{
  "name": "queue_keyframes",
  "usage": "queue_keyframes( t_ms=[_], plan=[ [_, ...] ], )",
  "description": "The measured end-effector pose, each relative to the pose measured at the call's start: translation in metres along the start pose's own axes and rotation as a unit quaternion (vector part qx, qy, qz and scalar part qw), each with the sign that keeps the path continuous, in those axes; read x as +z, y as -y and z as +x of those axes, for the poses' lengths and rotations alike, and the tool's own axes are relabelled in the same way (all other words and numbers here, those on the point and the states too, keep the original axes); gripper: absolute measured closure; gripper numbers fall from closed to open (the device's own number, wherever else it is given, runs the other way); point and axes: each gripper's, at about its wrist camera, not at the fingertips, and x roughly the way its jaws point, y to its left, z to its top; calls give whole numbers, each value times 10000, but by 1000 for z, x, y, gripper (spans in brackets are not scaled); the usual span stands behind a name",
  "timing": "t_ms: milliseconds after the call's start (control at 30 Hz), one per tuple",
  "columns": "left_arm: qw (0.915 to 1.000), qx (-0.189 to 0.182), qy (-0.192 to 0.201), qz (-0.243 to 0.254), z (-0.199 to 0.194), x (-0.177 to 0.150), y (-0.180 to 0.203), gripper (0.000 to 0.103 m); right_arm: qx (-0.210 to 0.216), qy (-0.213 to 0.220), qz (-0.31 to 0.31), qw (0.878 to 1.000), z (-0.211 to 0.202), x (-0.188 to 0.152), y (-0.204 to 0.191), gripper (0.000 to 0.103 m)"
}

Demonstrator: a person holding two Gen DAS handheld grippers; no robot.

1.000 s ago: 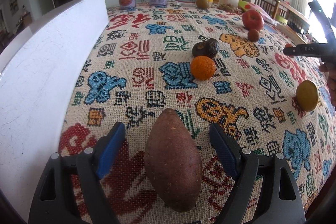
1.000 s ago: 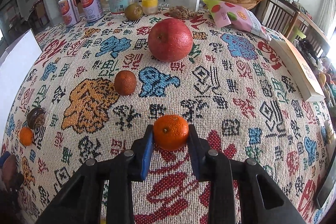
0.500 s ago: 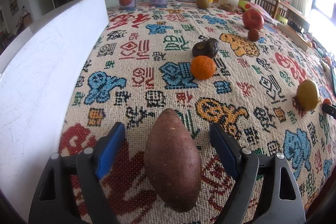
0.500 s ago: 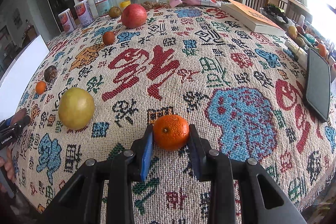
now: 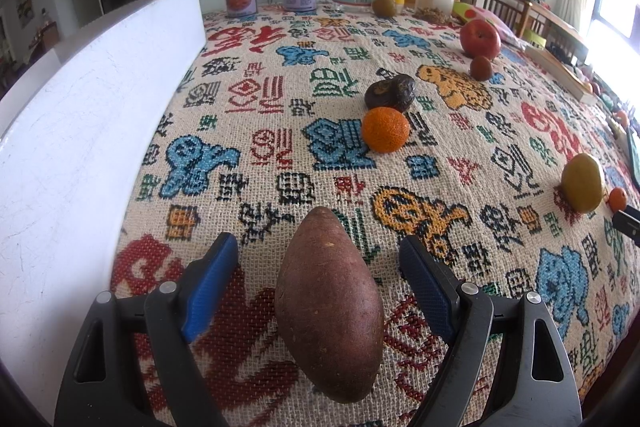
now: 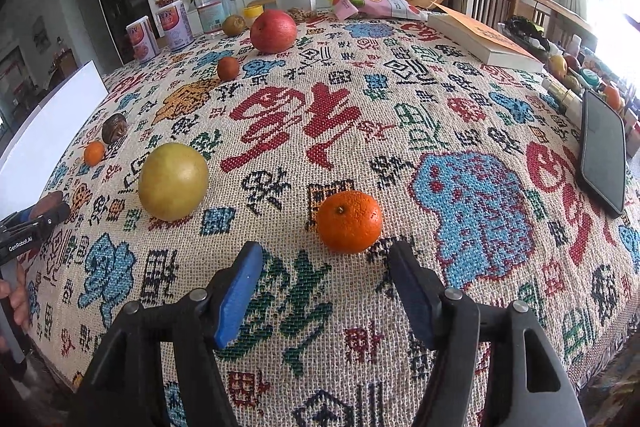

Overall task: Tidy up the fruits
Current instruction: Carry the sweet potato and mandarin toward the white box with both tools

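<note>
1. Fruits lie scattered over a desk covered by a woven cloth patterned with red, blue and black figures.
2. In the right wrist view, a small round orange mandarin sits on the cloth at lower centre, just beyond the tips of the right tool; the tool's blue-padded jaws are opening and touch nothing, the mandarin lying ahead of the gap.
3. To the mandarin's left rests a large yellow-green round fruit, near but apart.
4. Further up the frame stand a big red apple-like fruit and a small brownish-orange fruit below it.
5. At the left edge lie a second small orange mandarin and a dark wrinkled fruit just above it.
6. A black phone lies at the right edge, a thick book with an orange cover at upper right.
7. In the left wrist view, a long reddish-brown sweet potato lies lengthwise at lower centre between the jaws of the left tool, which stand wide apart with a clear gap on both sides.
8. A white board fills the left side of that frame.
</note>
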Motion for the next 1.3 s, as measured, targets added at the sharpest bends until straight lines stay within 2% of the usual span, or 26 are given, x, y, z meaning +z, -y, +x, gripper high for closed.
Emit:
queue_keyframes(
  t_ms=[100, 267, 467, 833, 967, 1067, 1200, 1267, 1300],
  plan=[
    [9994, -255, -195, -146, -8, 3, -6, 18, -64, 17, 49, 10000, 0, 1, 3, 33],
    [9969, -568, -235, -494, -27, 5, -15, 18, -41, 85, 258, 9996, -6, 3, 16, 31],
    [9966, -568, -301, -521, -32, -4, -17, 18, 34, 160, 510, 9986, -11, 3, 28, 30],
    [9939, -742, -339, -737, -45, -9, -31, 18, 23, 306, 524, 9982, -19, 2, 30, 30],
    [9936, -988, -183, -516, -61, -13, -32, 18, -58, 599, 600, 9964, -34, 3, 35, 30],
    [9958, -879, -154, -225, -59, -14, -24, 18, -109, 654, 671, 9955, -37, 3, 40, 30],
    [9960, -751, -390, -287, -34, -6, -15, 19, -20, 516, 813, 9954, -31, 4, 46, 30],
    [9969, -465, -609, -175, -20, -4, -6, 24, 43, 442, 961, 9944, -29, 3, 51, 30],
    [9970, -329, -692, -101, -15, -4, -2, 44, 93, 406, 1040, 9937, -28, 3, 54, 30]
  ],
)
